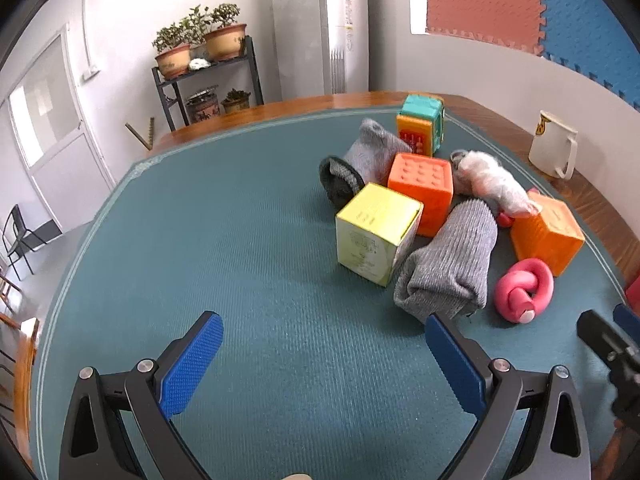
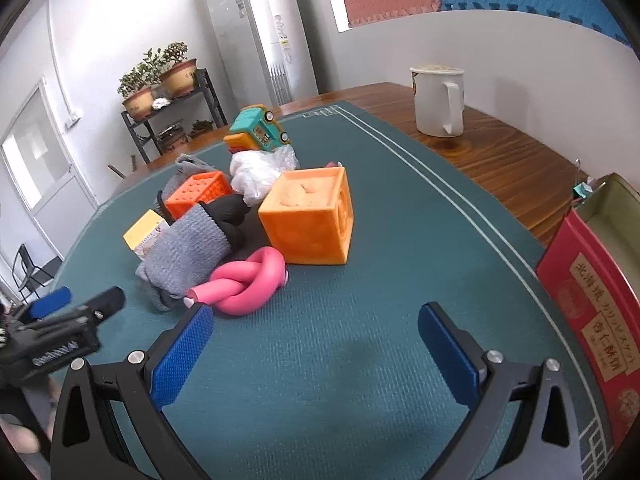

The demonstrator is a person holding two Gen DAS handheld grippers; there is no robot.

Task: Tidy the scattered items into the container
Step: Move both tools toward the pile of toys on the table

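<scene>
Scattered items lie on a teal mat (image 1: 248,280): a yellow box (image 1: 374,232), two orange cubes (image 1: 422,192) (image 1: 546,236), grey socks (image 1: 452,264) (image 1: 366,156), a pink knotted toy (image 1: 522,290), a crumpled plastic bag (image 1: 492,182) and a teal-orange toy (image 1: 420,128). My left gripper (image 1: 324,354) is open and empty, short of the near sock. My right gripper (image 2: 316,344) is open and empty, just before the pink toy (image 2: 248,280) and the orange cube (image 2: 310,216). The red tin container (image 2: 592,280) stands open at its right.
A white mug (image 2: 438,100) stands on the wooden table (image 2: 500,160) beyond the mat's right border. A plant shelf (image 1: 208,76) and a tall white air conditioner (image 1: 320,28) stand against the far wall. Each gripper shows at the edge of the other's view.
</scene>
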